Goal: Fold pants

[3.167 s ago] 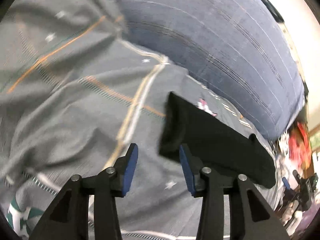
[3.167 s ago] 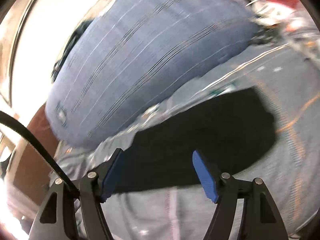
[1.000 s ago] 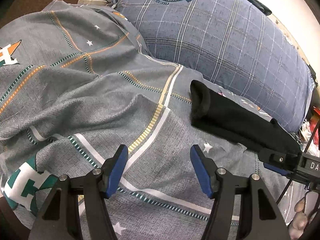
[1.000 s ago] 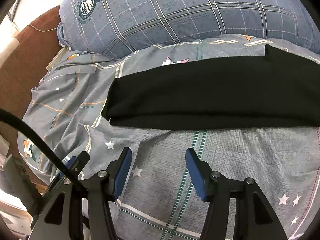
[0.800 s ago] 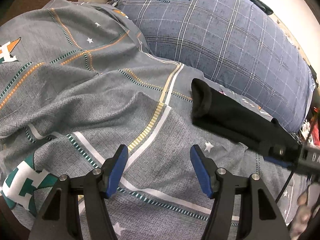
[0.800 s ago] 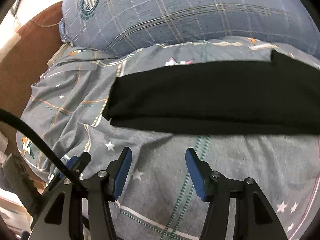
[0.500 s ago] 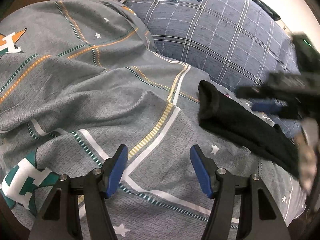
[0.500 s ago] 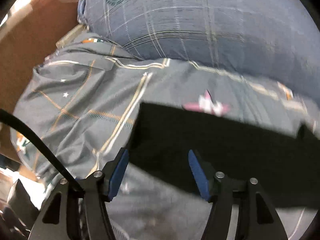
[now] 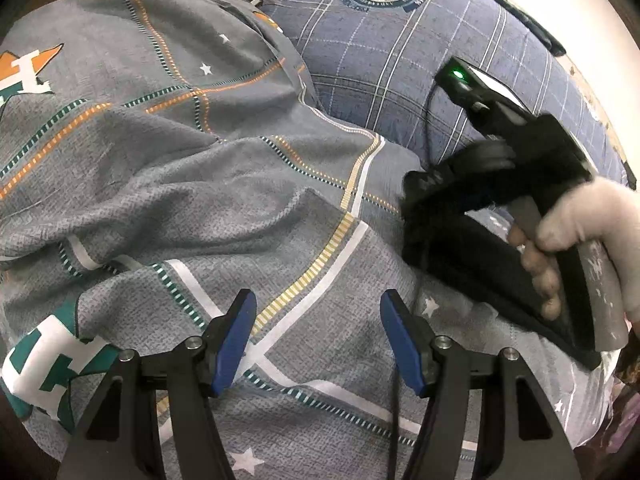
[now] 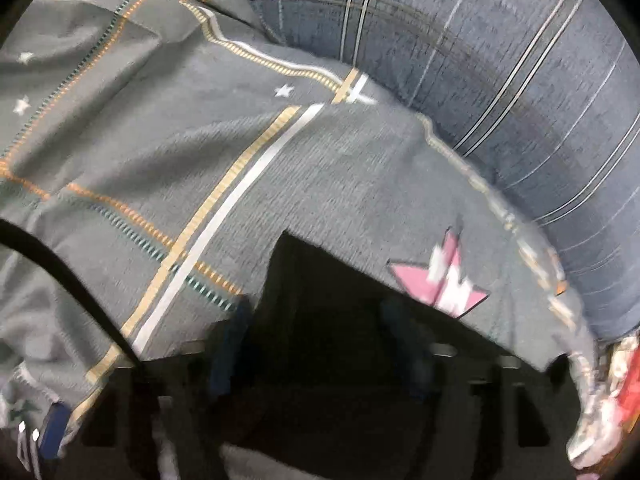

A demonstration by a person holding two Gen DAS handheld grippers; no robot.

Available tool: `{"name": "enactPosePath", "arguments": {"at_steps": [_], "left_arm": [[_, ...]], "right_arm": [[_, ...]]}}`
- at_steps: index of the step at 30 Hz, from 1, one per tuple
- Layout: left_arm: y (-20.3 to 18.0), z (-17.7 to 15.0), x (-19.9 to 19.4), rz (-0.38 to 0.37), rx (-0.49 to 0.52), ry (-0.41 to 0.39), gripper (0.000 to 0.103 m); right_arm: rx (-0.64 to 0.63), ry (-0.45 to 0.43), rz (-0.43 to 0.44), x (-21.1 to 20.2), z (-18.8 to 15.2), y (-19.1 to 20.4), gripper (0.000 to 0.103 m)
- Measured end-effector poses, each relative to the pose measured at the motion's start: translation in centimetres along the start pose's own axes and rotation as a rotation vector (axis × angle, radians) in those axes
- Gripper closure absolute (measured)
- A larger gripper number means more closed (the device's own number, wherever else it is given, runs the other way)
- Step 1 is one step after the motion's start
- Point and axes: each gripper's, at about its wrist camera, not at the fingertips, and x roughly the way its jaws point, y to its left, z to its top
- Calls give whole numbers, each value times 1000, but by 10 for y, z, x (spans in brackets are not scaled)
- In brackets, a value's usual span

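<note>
**Right gripper drops onto the pants' end**

On the left we see the rumpled grey quilt with its orange and teal stripes, and our left gripper hovering over it, fingers spread with nothing between them. It has barely shifted in the last second and touches no cloth.

Moving right, the pants lie as a long black folded strip on the quilt, running along the foot of the blue plaid pillow. A second ago the strip lay alone, with the right gripper only showing at its far end. Now a gloved hand has swung that tool across and planted it on the strip's near end, pointing steeply down.

From the right wrist view, blurred by the motion, the right gripper sits over the corner of the pants, which a second ago lay well ahead of it. Its jaws are closing, with the dark cloth lying between the fingers; we cannot tell from the blur whether the pads already press on it. A pink star print shows just beside the strip.

We judge this as the start of the next fold: the right gripper takes this end, probably to carry it over toward the other end
</note>
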Motion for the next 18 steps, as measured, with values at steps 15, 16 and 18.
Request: {"name": "enactPosePath", "arguments": {"at_steps": [15,16,18], "left_arm": [[-44,41,39,-187,6,152,40],[-54,44,46,-207,21,167,44],[-72,47,60,-248,37,211,63]], "right_arm": [[82,-132,215,-53,-16,-47,92],[98,-142,237,-57,-18,-53,92],[128,-164,280,-67,-26,-66,92]]}}
